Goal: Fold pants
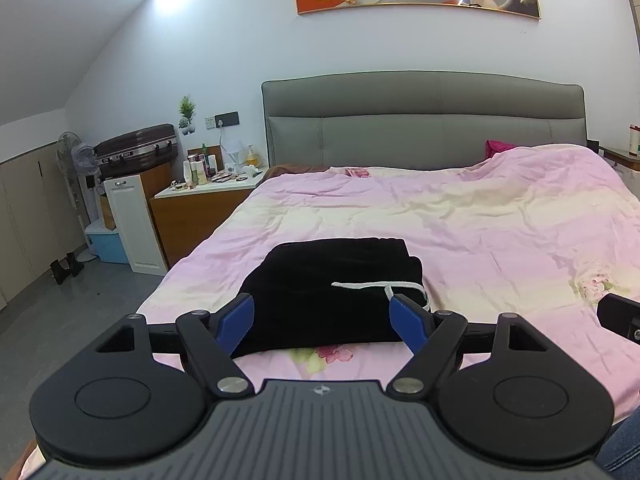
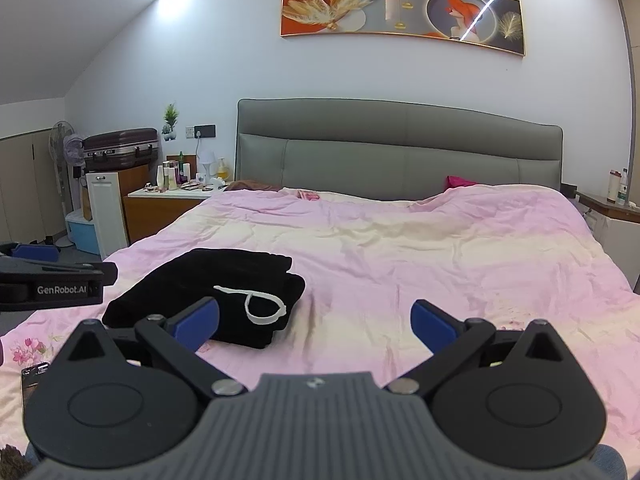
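Both tools (image 1: pixel 322 322) (image 2: pixel 314 322) hover wide-jawed, angled down by folded pants (image 1: pixel 332 280).

folded pants (image 1: pixel 332 292) on bed (image 1: pixel 500 220) (near edge), nightstand (image 1: pixel 200 196) left.

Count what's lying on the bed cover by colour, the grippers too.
Black: 1, the folded pants, on the pink bedspread
White: 1, the drawstring lying on the pants
Blue-padded: 2, the left gripper and the right gripper, both open and holding nothing
Total: 4
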{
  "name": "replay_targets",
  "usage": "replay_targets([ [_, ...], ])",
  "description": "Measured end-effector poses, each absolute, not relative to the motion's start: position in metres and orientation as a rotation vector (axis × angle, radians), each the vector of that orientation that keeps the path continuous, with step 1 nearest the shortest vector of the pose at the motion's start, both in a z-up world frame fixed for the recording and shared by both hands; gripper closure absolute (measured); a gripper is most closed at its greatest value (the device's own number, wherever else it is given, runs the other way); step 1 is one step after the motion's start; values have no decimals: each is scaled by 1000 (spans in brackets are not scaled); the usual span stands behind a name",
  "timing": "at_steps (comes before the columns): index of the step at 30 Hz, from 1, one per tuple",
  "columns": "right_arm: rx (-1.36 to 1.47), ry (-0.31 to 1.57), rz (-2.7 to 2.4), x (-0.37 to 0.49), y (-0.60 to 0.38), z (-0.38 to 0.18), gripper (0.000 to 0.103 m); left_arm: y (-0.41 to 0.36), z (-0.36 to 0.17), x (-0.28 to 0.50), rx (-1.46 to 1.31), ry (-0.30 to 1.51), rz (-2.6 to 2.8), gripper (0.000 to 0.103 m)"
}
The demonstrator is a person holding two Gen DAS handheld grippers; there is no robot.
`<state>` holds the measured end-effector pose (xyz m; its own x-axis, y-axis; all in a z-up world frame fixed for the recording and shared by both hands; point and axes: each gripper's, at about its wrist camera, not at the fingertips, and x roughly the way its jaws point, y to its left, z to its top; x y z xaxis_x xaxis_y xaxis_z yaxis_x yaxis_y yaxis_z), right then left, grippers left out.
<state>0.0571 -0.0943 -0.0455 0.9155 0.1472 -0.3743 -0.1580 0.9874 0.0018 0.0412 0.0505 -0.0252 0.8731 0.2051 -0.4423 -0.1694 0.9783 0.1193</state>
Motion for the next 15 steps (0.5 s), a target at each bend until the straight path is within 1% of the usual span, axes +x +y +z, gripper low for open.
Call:
replay_targets([
  [8, -16, 370, 158, 53, -91, -42, 5, 57, -21, 39, 60, 507, 212, 13],
  [15, -2, 355, 178, 45, -92, -37, 5, 57, -15, 32, 48, 496, 222, 13],
])
